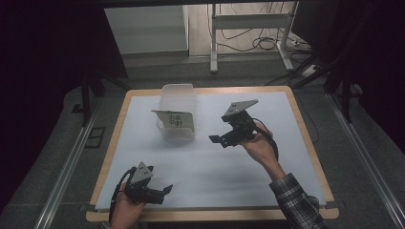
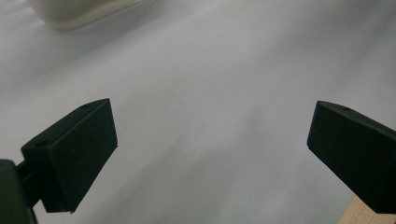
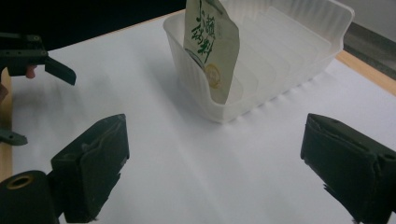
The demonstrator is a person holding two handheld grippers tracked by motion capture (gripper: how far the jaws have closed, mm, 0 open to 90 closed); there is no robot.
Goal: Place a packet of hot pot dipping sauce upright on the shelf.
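Note:
A translucent plastic bin (image 1: 177,98) (image 3: 299,51) stands on the white table sheet (image 1: 205,171), toward the back left of centre. A flat packet with green lettering (image 1: 174,120) (image 3: 208,44) leans upright at the bin's near end. My right gripper (image 1: 220,139) (image 3: 212,163) hovers open to the right of the bin, jaws pointing at it and nothing between them. My left gripper (image 1: 165,192) (image 2: 210,149) rests open near the front left edge, with bare sheet between its jaws. The bin's corner (image 2: 79,11) shows at the top of the left gripper view.
The table's wooden rim (image 1: 305,138) frames the sheet. Beyond the far edge stand white desk legs (image 1: 213,38) with cables on the floor. Metal rails (image 1: 67,167) run along both sides. The left gripper (image 3: 35,56) shows far off in the right gripper view.

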